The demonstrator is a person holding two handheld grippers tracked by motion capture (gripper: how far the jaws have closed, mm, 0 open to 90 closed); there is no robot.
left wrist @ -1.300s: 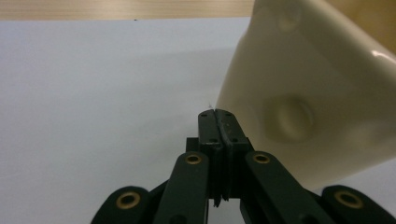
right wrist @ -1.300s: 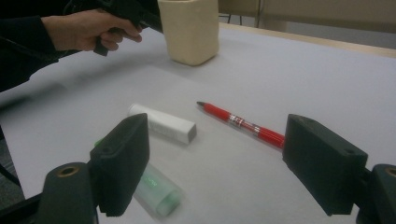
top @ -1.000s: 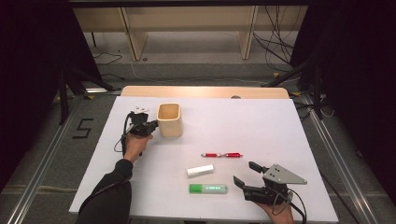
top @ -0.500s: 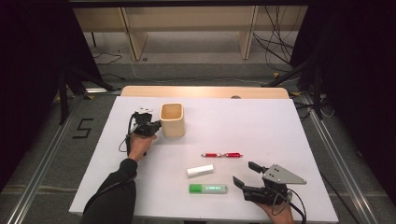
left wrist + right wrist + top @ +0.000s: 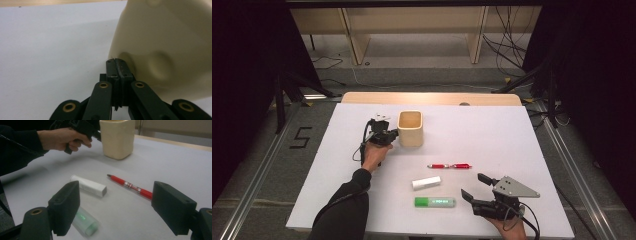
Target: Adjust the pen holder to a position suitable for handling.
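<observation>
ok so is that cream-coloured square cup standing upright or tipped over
Upright. The cream-coloured square cup stands on its base on the white table, its open mouth facing up, and the shut left claw is at its side.

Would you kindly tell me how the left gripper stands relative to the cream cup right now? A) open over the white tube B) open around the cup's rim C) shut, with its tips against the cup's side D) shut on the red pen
C: in the left gripper view the left gripper has its jaws pressed together, tips at the side of the cup, with nothing between them.
</observation>
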